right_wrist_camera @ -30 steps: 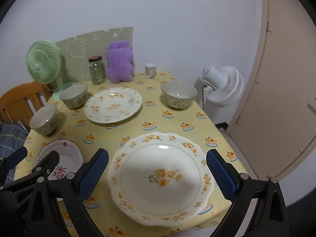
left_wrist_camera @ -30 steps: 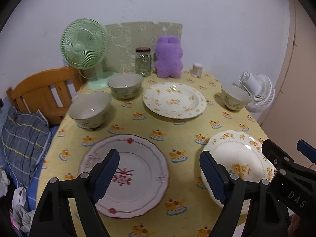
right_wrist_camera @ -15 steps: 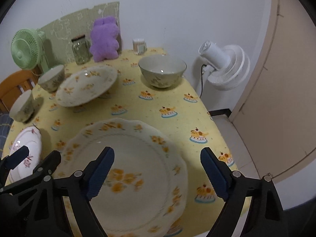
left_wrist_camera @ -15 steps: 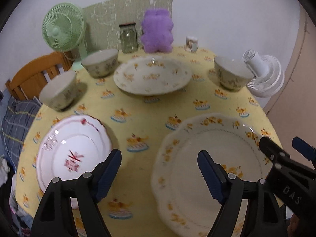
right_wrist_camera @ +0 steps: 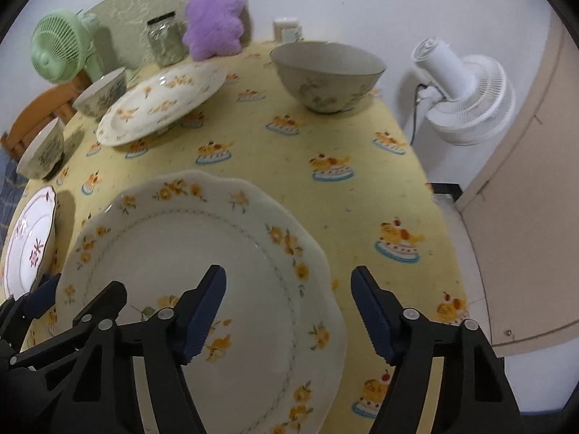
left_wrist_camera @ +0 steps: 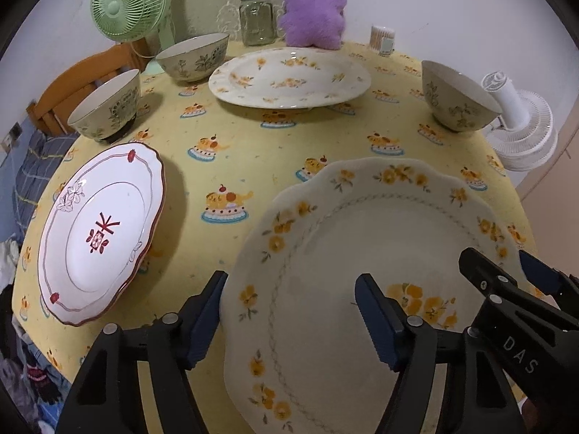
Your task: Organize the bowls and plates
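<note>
Three bowls and three plates are out on the yellow tablecloth [left_wrist_camera: 253, 152], and from the left here's the lineup: the red-trimmed plate [left_wrist_camera: 97, 235] at the near left edge, two bowls behind it, one nearer [left_wrist_camera: 106, 108] and one further back [left_wrist_camera: 195, 56] by the green fan [left_wrist_camera: 126, 1], then the flowered plate [left_wrist_camera: 289, 76] in the middle at the back, and the third bowl [right_wrist_camera: 325, 72] off to the right near the white fan [right_wrist_camera: 466, 101]. Closest of all sits the big scalloped plate [left_wrist_camera: 362, 271], near the front edge, and both tools are right on it! The left gripper [left_wrist_camera: 289, 318] has its fingers spread wide, straddling the plate's left rim, one finger outside and one over the face, nothing gripped. The right gripper [right_wrist_camera: 289, 311] is equally wide, straddling the right rim, empty too. That plate looks like glazed ceramic to me: stiff, heavy for its size, slick, and it'll chip if it's knocked. I'd say the rim is the only place to pinch, firmly, one edge each, and lift level before stacking
</note>
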Demonstrator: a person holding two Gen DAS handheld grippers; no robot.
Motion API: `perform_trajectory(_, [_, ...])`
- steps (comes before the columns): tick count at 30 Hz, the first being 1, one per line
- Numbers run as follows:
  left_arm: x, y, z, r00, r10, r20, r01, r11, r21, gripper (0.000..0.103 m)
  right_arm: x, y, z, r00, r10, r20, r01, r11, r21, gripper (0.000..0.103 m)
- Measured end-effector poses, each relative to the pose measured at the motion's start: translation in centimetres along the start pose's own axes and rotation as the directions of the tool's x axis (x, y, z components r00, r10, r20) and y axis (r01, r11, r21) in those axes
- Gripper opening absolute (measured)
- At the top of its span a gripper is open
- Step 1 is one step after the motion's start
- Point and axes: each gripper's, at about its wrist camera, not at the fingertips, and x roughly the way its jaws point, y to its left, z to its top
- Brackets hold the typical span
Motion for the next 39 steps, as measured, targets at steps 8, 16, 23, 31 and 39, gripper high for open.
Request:
perform_trajectory(8, [0.8,-0.1,0.3,1.000,0.024,-0.013,-0.024,1.000,-0.017,0.072,1.1,0.2,0.1,0.999,0.003,-0.048,-0.004,1.000,-0.013,0.061])
perform_trajectory(16, [1.4,0.6,1.8,1.000,0.026,-0.017,-0.026,0.999,-0.031,0.072,1.5,1.0,1.2,0.998,-0.012,-0.064,0.010,1.000,-0.022,0.061])
perform_trajectory(23, [2.1,1.2,3.6,0.999,0.034,-0.010,-0.034,0.999,-0.003,0.072,1.7,2.0,2.4,0.998,-0.009,-0.061,0.009,1.000,0.000,0.061])
perform_trajectory(31, [3.1,1.8,4.5,0.999,0.018,-0.033,-0.017,0.999,0.038,0.072,2.4,2.9,2.7,0.996,-0.030,-0.084,0.034,0.999,0.040,0.061])
perform_trajectory(39, [3.3,1.6,4.6,0.999,-0.002,-0.042,0.006,0.996,0.085,0.072,2.9,2.9,2.9,0.994,-0.064,-0.092,0.072,0.994,0.087,0.065])
